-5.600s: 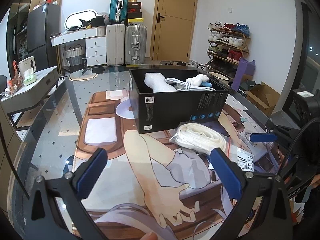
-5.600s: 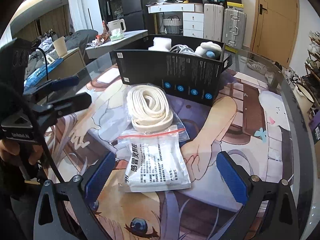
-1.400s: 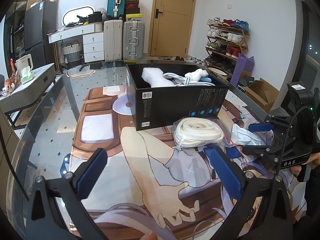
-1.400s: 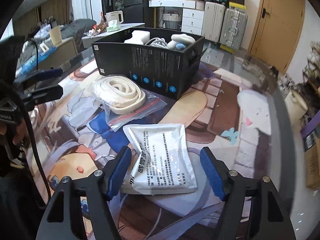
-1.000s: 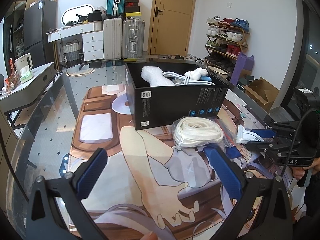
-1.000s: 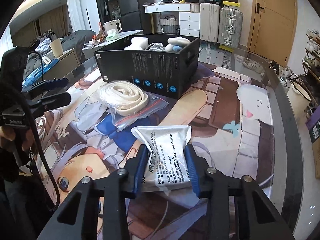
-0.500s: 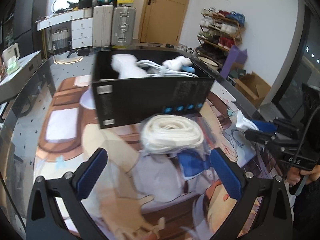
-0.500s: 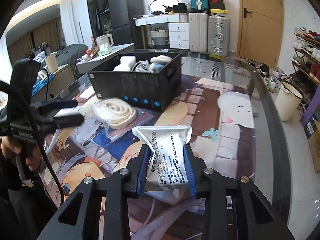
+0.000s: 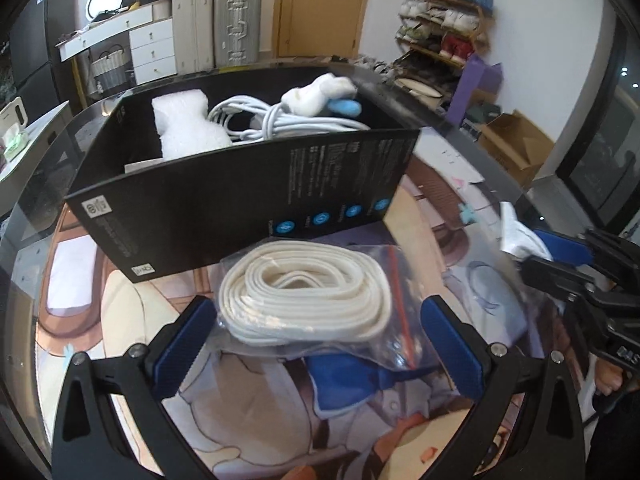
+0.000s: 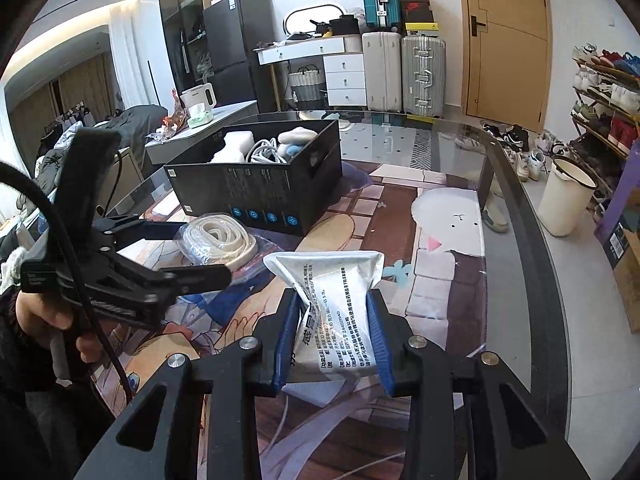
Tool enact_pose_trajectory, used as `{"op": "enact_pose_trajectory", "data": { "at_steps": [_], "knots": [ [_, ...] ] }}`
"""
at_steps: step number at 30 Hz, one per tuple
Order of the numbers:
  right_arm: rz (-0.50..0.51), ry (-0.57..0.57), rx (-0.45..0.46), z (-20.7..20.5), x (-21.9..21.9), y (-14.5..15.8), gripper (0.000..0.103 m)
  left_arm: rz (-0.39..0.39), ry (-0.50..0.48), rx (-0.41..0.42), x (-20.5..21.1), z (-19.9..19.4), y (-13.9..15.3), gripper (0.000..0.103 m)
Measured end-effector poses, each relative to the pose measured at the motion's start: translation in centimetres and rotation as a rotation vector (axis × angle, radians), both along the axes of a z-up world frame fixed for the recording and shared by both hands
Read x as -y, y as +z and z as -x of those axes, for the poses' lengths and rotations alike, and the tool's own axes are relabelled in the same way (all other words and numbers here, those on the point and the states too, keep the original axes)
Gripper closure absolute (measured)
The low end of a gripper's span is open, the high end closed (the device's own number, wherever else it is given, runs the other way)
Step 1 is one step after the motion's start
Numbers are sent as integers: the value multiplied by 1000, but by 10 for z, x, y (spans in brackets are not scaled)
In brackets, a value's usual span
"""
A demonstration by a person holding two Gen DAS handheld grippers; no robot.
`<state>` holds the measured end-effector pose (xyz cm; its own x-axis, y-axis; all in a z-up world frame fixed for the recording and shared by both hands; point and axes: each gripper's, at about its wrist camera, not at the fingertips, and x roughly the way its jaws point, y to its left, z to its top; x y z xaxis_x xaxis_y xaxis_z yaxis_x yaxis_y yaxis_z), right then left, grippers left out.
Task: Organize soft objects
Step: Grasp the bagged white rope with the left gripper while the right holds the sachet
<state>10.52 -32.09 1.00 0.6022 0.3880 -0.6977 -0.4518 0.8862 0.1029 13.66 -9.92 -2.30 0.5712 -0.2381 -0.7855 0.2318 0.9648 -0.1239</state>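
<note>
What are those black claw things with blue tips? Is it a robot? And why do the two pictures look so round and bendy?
It is no robot. A person holds a grabber tool in each hand, and each tool has a small wide-eyed camera that looks along its two fingers. That lens bends the picture.

One picture comes from the left gripper. It is open, with a clear bag of coiled white band lying between its blue fingers on the picture mat.

The other comes from the right gripper. It is squeezed shut on a white packet with printed writing, held above the mat.

Behind both stands a black box that already holds white foam, a white cable and a soft white and blue thing.
</note>
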Motion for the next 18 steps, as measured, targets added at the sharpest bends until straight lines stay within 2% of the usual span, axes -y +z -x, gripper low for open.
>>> {"op": "enact_pose_trajectory", "data": {
  "at_steps": [7,10,13,15,18],
  "knots": [
    [7,0,-6,-1,0,0,69,-104,6,-23,16,-7,-8,1],
    [10,5,-7,-1,-2,-1,69,-105,-15,-13,18,-8,-7,6],
    [13,7,-6,-1,-4,-1,69,-95,-38,5,17,-5,-4,18],
    [13,5,-4,0,-3,0,69,-72,-51,14,15,-4,-1,33],
    [16,4,-2,1,-4,1,69,-38,-82,21,6,2,3,47]
  ]
}}
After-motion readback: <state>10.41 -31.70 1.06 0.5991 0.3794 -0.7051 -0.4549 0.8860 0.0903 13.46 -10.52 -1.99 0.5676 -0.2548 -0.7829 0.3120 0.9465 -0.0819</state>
